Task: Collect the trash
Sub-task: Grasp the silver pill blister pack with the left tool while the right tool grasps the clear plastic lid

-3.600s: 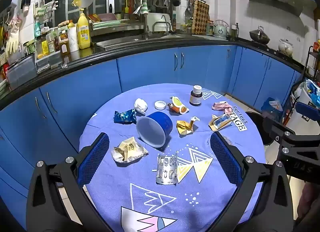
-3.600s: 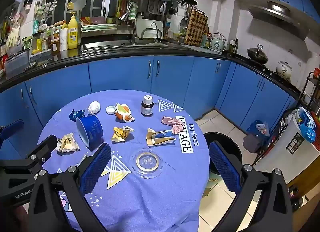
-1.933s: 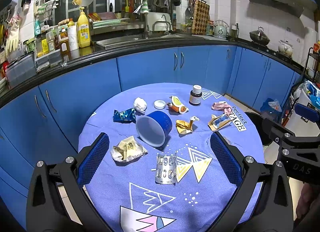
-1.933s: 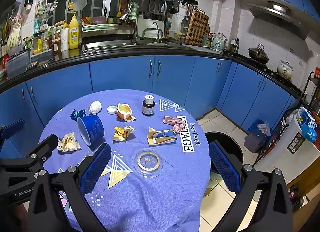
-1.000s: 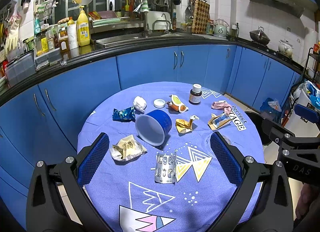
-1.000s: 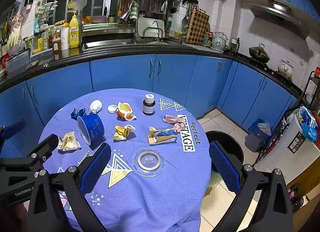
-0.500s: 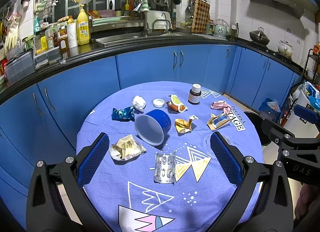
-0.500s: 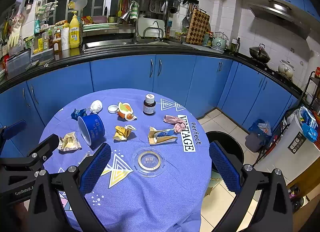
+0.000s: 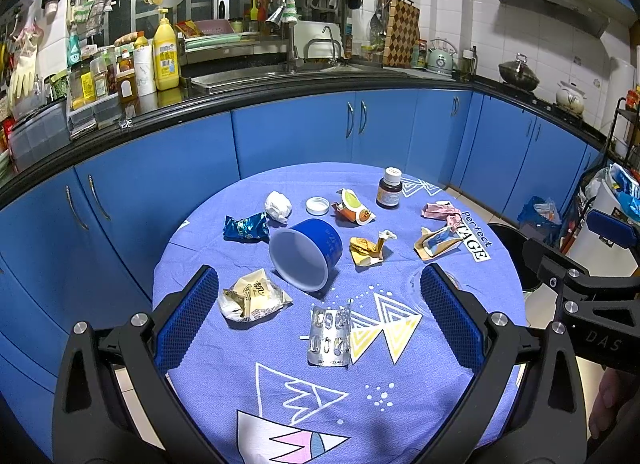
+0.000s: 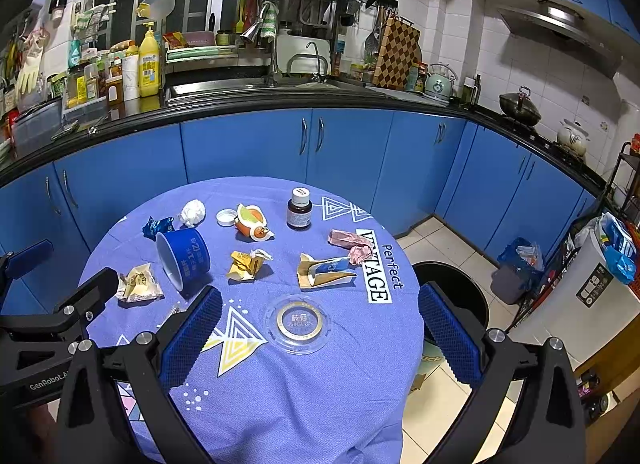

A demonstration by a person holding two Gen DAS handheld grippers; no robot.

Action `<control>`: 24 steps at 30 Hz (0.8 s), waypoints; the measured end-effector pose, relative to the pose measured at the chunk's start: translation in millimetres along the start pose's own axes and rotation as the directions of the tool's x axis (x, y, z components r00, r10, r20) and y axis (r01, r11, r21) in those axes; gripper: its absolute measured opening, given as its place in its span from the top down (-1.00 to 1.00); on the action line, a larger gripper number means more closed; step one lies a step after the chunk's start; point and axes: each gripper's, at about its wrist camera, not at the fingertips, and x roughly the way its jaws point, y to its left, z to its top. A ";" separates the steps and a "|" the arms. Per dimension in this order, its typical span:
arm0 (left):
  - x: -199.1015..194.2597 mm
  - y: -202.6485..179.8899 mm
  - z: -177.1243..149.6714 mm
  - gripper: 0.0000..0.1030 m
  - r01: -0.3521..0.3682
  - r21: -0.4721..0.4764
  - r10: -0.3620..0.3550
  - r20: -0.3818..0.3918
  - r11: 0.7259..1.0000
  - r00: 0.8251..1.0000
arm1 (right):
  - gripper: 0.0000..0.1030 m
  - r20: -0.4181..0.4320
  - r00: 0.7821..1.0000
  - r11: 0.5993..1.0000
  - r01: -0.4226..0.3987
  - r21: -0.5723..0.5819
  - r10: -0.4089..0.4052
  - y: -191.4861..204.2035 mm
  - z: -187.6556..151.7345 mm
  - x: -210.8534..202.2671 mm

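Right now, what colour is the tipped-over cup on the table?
The cup is blue outside, white inside; the left wrist view shows it best.

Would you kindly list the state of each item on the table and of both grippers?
Blue plastic cup: tipped on its side, empty.
Brown medicine bottle: upright, capped.
White bottle cap: loose, off any bottle.
Silver blister pack: flat, bent.
White tissue ball: crumpled.
Blue foil wrapper: crumpled.
Clear round lid: lying flat.
Left gripper: open, empty.
Right gripper: open, empty.
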 end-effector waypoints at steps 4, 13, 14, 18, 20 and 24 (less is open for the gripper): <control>3.1 -1.7 -3.1 -0.93 0.002 0.000 -0.002 -0.008 1.000 1.000 | -0.86 -0.010 1.000 1.000 -0.007 0.003 0.008 9.6 -1.8 0.8; 11.5 1.3 -8.0 -0.93 0.014 -0.014 -0.015 -0.046 1.000 0.999 | -0.86 -0.047 0.999 1.000 -0.024 0.004 0.024 5.4 -9.8 11.0; 13.1 2.0 -8.5 -0.93 0.016 -0.015 -0.017 -0.052 1.000 0.999 | -0.86 -0.056 0.998 1.000 -0.024 0.006 0.025 5.0 -10.3 14.0; 23.8 5.0 -13.3 -0.93 0.029 -0.022 -0.031 -0.098 0.999 0.995 | -0.86 -0.088 0.996 0.999 -0.029 0.025 0.031 -0.8 -14.0 26.8; 34.2 7.5 -16.1 -0.93 0.037 -0.025 -0.041 -0.139 0.999 0.989 | -0.86 -0.110 0.993 0.999 -0.033 0.036 0.037 -4.6 -18.3 35.6; 58.9 8.5 -25.7 -0.93 0.070 -0.035 -0.077 -0.236 0.997 0.969 | -0.86 -0.171 0.983 0.997 -0.051 0.064 0.062 -10.4 -26.0 55.7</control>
